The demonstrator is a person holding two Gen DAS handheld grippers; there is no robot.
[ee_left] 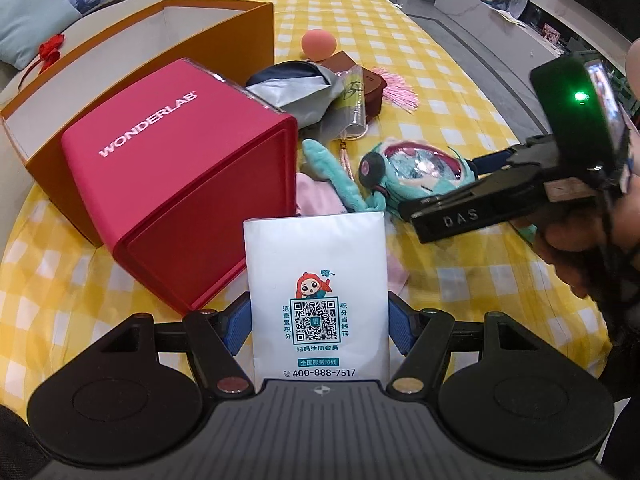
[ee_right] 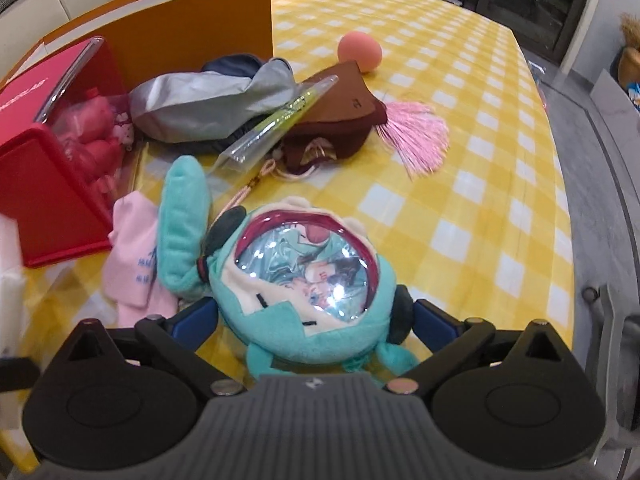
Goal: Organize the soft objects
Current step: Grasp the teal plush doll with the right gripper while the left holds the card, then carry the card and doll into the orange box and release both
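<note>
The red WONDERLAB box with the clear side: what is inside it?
Through the clear side of the red box, rounded pink-red soft shapes show, piled up. Glare and the solid red walls hide the rest, so neither their count nor kind is clear.

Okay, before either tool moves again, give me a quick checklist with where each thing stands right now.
1. Left tool gripping the white tissue pack: ok, pads sit against its sides.
2. Right tool open around the teal plush pouch: ok.
3. Right tool's pads touching the pouch: cannot tell.
4. Orange box open to receive items: ok.
5. Path from tissue pack to orange box: not ok, red Wonderlab box stands between.
6. Pink cloth clear of the pouch: not ok, it lies under the plush ear.
</note>
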